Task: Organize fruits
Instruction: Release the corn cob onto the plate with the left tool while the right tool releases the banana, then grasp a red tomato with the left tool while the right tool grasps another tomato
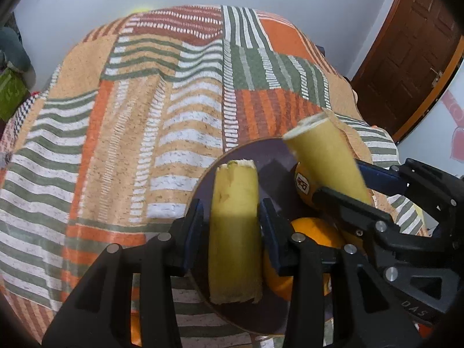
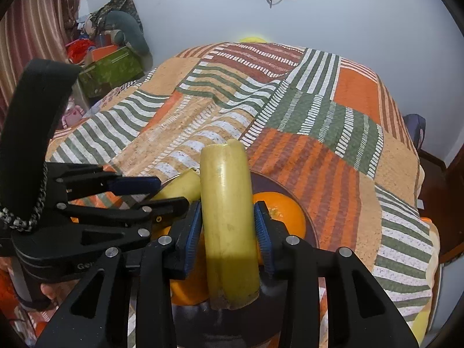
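Note:
My left gripper [image 1: 231, 227] is shut on a yellow banana piece [image 1: 235, 232] and holds it above a dark round plate [image 1: 269, 156]. My right gripper [image 2: 227, 227] is shut on a second banana piece [image 2: 227, 217] over the same plate [image 2: 310, 229]. Oranges lie on the plate under both grippers, one in the left wrist view [image 1: 316, 235] and one in the right wrist view [image 2: 285, 211]; one orange carries a sticker [image 1: 301, 184]. The right gripper with its banana piece [image 1: 327, 159] shows in the left wrist view, and the left gripper [image 2: 136, 194] with its piece [image 2: 179, 187] in the right wrist view.
The plate rests on a bed with an orange, green and white striped blanket [image 1: 145, 116]. A wooden door [image 1: 406, 52] stands at the right. A green box [image 2: 111, 66] and piled clutter sit by the curtain [image 2: 32, 29] at the left. A white wall [image 2: 333, 8] lies behind.

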### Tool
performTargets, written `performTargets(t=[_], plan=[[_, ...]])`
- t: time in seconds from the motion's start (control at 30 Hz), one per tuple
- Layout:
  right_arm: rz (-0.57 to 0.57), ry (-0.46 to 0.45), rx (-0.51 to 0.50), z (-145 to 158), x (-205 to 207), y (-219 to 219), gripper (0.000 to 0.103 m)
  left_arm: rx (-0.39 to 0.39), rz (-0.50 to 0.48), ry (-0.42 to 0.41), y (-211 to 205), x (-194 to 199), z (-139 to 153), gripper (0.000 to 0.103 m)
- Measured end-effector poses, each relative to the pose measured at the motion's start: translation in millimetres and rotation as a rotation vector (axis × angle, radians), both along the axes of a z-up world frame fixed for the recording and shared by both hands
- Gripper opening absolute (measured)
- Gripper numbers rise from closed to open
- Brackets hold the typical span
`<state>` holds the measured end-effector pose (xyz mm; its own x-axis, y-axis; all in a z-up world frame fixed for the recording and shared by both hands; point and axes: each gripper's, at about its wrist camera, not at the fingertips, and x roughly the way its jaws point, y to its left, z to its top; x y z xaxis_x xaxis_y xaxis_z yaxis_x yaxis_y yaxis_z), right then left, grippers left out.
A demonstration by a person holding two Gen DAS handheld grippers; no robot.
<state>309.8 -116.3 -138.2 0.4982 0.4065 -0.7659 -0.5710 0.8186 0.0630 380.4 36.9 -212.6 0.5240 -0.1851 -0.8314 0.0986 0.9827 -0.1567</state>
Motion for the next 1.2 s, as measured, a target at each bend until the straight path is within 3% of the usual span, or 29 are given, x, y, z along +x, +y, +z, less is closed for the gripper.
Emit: performTargets(t=[0.1,0.33,0.53,0.77,1.0,1.13,1.2], plan=[[-0.004,-0.002,0.002,1,-4,0,0.041,0.029,0.005,-0.012,3,-7,2,0.046],[-0.027,-0.03,-0.015,10,-18,-6,0.042,0.038,0.023,-0.029,14,-29,15,0.046],[-0.062,-0.044,-0.008,23,-40,-20,0.043,0.058,0.026,-0.073,20,-64,40,0.046],[-0.086,-0.104,0.008,47,-84,-36,0.055,0.053,0.032,-0.129,22,-121,73,0.047],[-0.107,-0.11,0.06,55,-132,-53,0.065,0.069,0.032,-0.175,11,-174,92,0.069],[-0.091,-0.08,0.058,43,-149,-55,0.067,0.074,0.033,-0.156,2,-198,89,0.082],[-0.094,-0.061,0.041,33,-154,-56,0.067,0.079,0.033,-0.134,-2,-208,84,0.083]])
